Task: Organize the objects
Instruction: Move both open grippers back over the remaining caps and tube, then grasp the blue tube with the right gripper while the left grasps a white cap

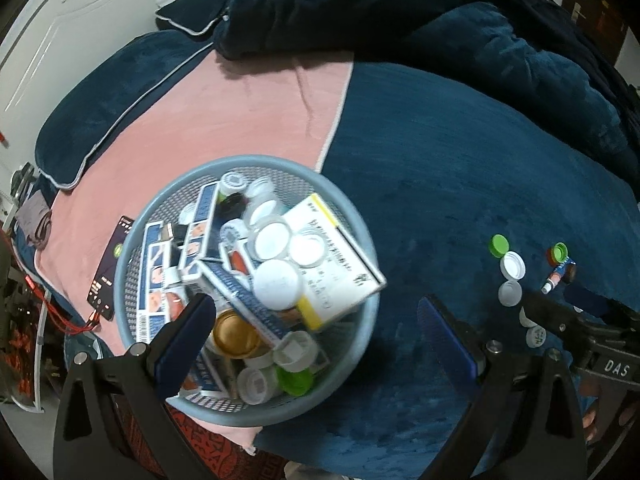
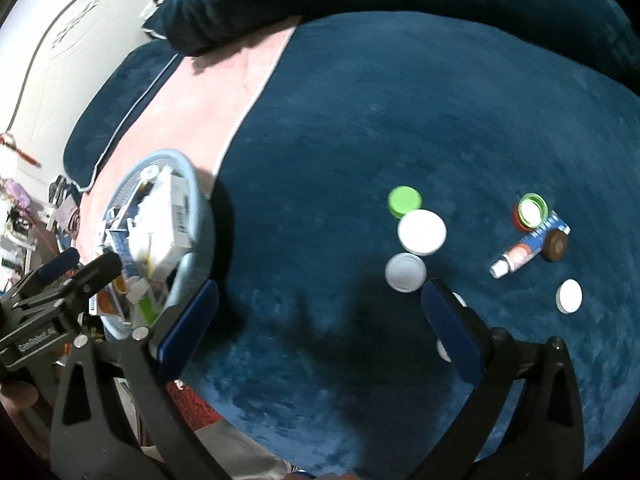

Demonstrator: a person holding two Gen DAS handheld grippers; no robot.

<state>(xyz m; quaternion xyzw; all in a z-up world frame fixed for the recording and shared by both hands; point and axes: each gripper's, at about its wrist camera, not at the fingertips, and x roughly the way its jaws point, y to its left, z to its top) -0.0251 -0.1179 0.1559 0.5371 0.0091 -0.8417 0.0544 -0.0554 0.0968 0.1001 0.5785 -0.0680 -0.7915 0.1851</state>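
A round grey-blue mesh basket [image 1: 352, 216] stands on the bed, piled with blue-and-white medicine boxes [image 1: 224, 284], a white box with a yellow stripe [image 1: 340, 264], white lids and a gold lid [image 1: 234, 332]. My left gripper [image 1: 316, 332] hovers open over the basket's near side, nothing between its fingers. Loose on the blue blanket lie a green cap [image 2: 404, 201], two white caps [image 2: 422, 232], a green-and-red cap [image 2: 530, 210], a small tube [image 2: 520, 254], a brown cap [image 2: 554, 245] and another white cap [image 2: 570, 296]. My right gripper [image 2: 320, 320] is open and empty, just short of these caps.
The bed has a pink sheet [image 1: 224, 112] to the left and a blue blanket [image 2: 400, 100] to the right. Dark pillows [image 1: 360, 4] are heaped at the far side. A phone [image 1: 108, 272] with red cables lies left of the basket, near the bed's edge.
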